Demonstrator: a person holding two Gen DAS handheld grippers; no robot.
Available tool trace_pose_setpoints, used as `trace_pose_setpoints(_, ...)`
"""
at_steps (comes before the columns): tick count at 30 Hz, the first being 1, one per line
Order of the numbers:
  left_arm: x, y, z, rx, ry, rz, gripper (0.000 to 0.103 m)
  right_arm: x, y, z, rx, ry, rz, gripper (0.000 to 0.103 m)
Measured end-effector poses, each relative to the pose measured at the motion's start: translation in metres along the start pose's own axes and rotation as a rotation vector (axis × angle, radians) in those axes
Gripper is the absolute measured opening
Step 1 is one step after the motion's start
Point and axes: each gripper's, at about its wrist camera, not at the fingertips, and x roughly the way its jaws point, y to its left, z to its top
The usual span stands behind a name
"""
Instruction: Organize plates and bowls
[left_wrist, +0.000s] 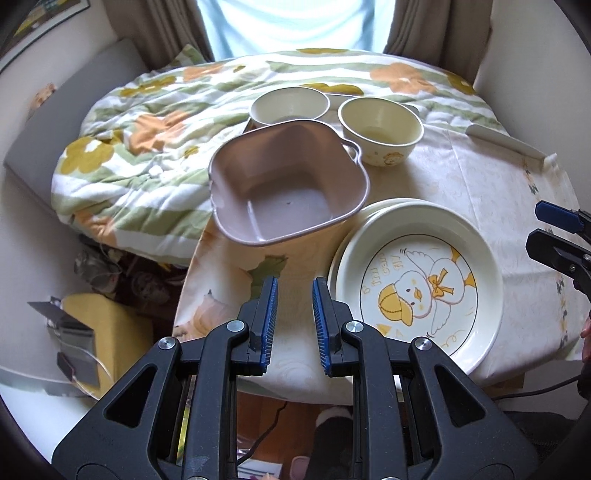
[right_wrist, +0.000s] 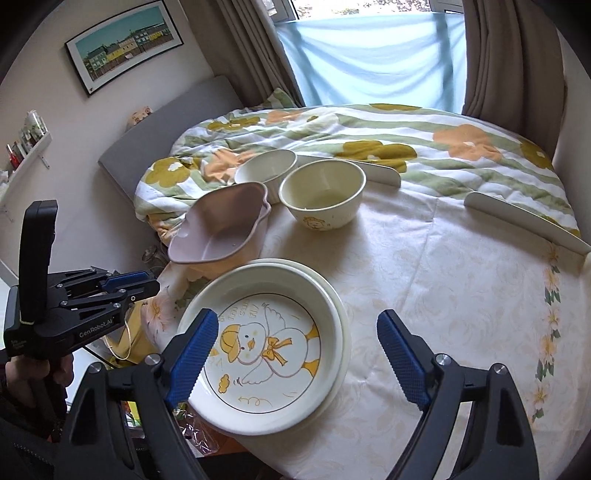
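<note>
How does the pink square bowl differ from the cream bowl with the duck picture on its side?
The pink square bowl has four rounded corners and a wavy rim; the cream duck bowl is round. The pink bowl is plain pink; the cream bowl bears a small duck drawing. The pink bowl sits tilted at the tablecloth's edge; the cream bowl stands upright. Both are empty and ungripped.

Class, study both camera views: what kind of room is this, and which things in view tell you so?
Most likely a bedroom or small living space in a home. A flowered quilt lies right beside the cloth-covered table, curtains hang at the window, and a framed picture is on the wall.
</note>
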Motion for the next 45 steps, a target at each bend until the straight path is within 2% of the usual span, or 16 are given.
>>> trace_pose_setpoints(3,-0.004,0.005,-0.002,-0.024,-0.012,0.003,0.022,0.000,0.003,0.002,-0.012,-0.010,0.019,0.085)
trace_pose_setpoints(4,-0.006,0.007,-0.002,-0.030,-0.014,0.005,0.040,-0.001,0.004,0.003,-0.018,-0.012,0.023,0.085)
trace_pose_setpoints(5,-0.007,0.009,-0.002,-0.040,-0.020,0.000,0.079,0.000,0.005,0.005,-0.028,-0.013,0.029,0.085)
trace_pose_setpoints(6,-0.009,0.011,-0.002,-0.051,-0.029,-0.013,0.096,-0.001,0.006,0.006,-0.034,-0.015,0.032,0.085)
trace_pose_setpoints(7,-0.012,0.013,-0.002,-0.063,-0.047,-0.019,0.103,0.000,0.007,0.008,-0.041,-0.017,0.035,0.085)
trace_pose_setpoints(14,-0.003,0.039,0.009,-0.098,-0.042,0.000,0.103,0.013,0.017,0.022,-0.066,0.002,0.029,0.085)
trace_pose_setpoints(20,0.012,0.080,0.034,-0.191,-0.039,-0.104,0.103,0.037,0.030,0.054,-0.055,0.029,0.001,0.085)
trace_pose_setpoints(27,0.063,0.107,0.064,-0.272,0.042,-0.196,0.101,0.107,0.036,0.090,0.029,0.166,0.063,0.085)
trace_pose_setpoints(29,0.080,0.110,0.067,-0.293,0.072,-0.223,0.087,0.127,0.035,0.092,0.061,0.200,0.074,0.084)
trace_pose_setpoints(33,0.117,0.109,0.070,-0.298,0.135,-0.250,0.061,0.167,0.037,0.093,0.076,0.281,0.061,0.057)
trace_pose_setpoints(35,0.132,0.108,0.071,-0.293,0.159,-0.263,0.045,0.179,0.039,0.092,0.075,0.300,0.058,0.051)
trace_pose_setpoints(37,0.143,0.105,0.072,-0.277,0.178,-0.271,0.039,0.189,0.042,0.091,0.075,0.314,0.049,0.041)
trace_pose_setpoints(38,0.146,0.103,0.072,-0.266,0.185,-0.271,0.031,0.193,0.042,0.090,0.078,0.320,0.047,0.031)
trace_pose_setpoints(40,0.152,0.101,0.073,-0.247,0.193,-0.275,0.021,0.198,0.042,0.089,0.080,0.324,0.040,0.024)
trace_pose_setpoints(42,0.154,0.100,0.074,-0.233,0.190,-0.268,0.020,0.199,0.043,0.089,0.063,0.323,0.012,0.016)
trace_pose_setpoints(45,0.153,0.098,0.076,-0.197,0.185,-0.252,0.019,0.198,0.045,0.089,0.048,0.314,-0.009,0.013)
